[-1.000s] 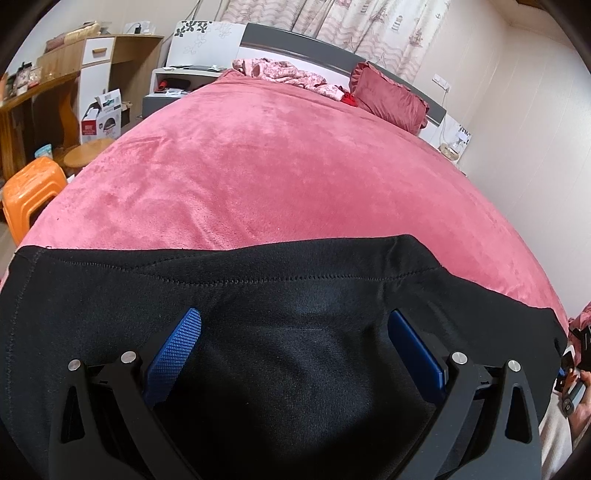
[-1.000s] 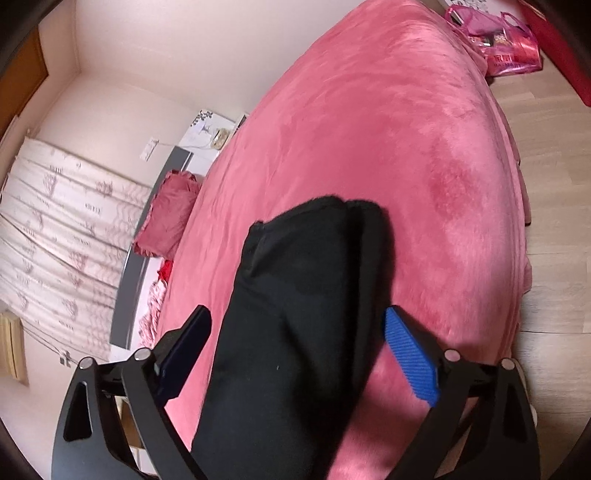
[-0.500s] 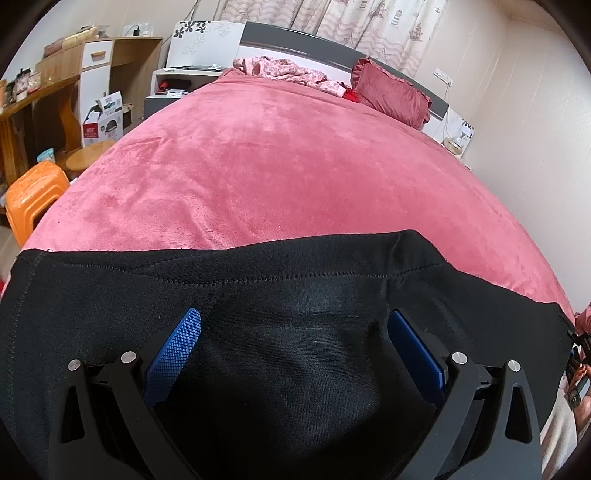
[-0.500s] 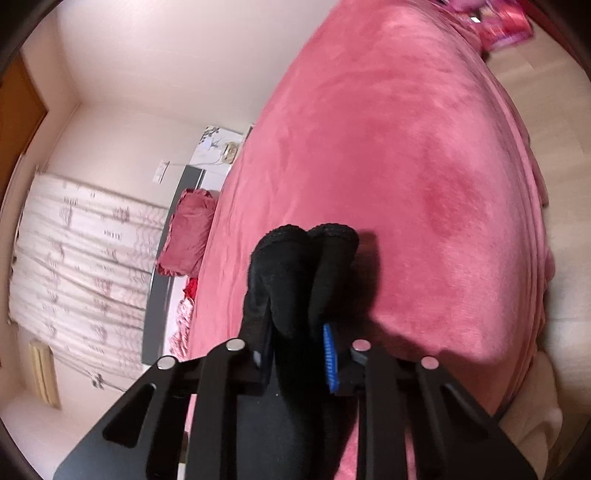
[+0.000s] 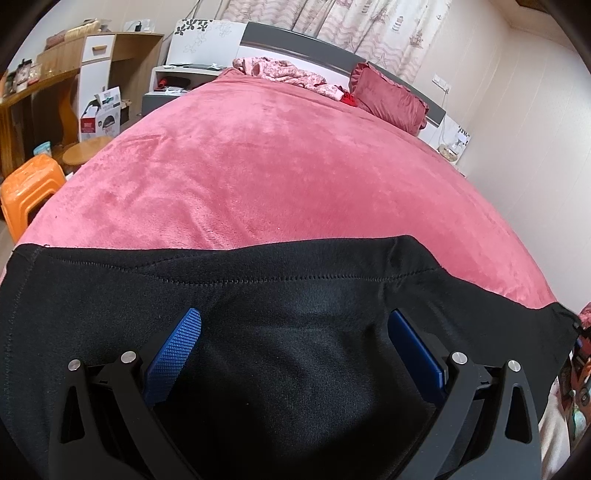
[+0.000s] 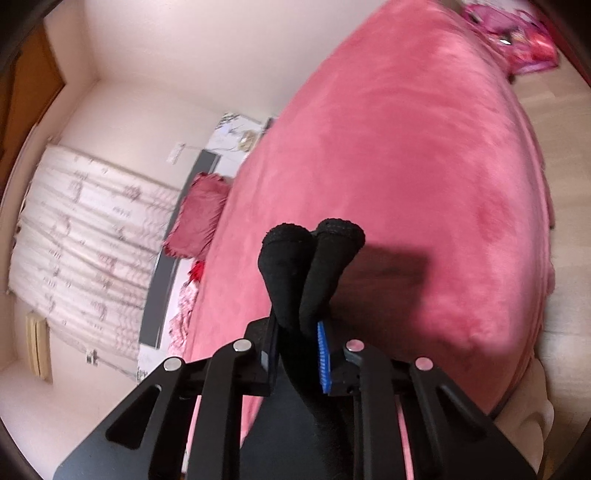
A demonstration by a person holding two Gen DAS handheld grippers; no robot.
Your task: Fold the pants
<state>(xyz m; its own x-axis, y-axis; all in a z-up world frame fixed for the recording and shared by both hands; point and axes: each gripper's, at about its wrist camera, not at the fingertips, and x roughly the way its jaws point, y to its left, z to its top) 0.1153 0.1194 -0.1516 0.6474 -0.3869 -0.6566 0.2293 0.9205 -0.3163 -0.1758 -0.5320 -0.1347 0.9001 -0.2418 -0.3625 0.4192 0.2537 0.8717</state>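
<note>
- Right gripper (image 6: 299, 345) clamped on black pants (image 6: 312, 269); jaws just closed, fabric pinched between blue pads (image 6: 323, 363).
- Two bunched, rounded folds of black cloth sticking up past the fingertips, side by side and touching.
- Dark shadow cast on pink blanket (image 6: 424, 166) just right of the folds, hinting the cloth is lifted clear there.
- Left gripper (image 5: 295, 343) spread wide, pads well apart, nothing squeezed; black pants (image 5: 295, 295) lying flat under and between the fingers.
- Stitched hem of the pants running across the left wrist view, beyond the fingertips, flat on the pink blanket (image 5: 277, 173) at the near edge of the bed.
- Farther up the bed: dark red pillow (image 5: 388, 98) against grey and white headboard (image 5: 295, 35), crumpled pink patterned cloth (image 5: 284, 72) beside it.
- Patterned curtains (image 5: 351, 22) behind the headboard.
- Left of the bed: orange plastic stool (image 5: 27, 188), round wooden stool (image 5: 83, 151), cardboard box (image 5: 101, 114), wooden desk (image 5: 55, 70).
- Right wrist view blurred; pink bag (image 6: 517, 40) on pale wooden floor at upper right.
</note>
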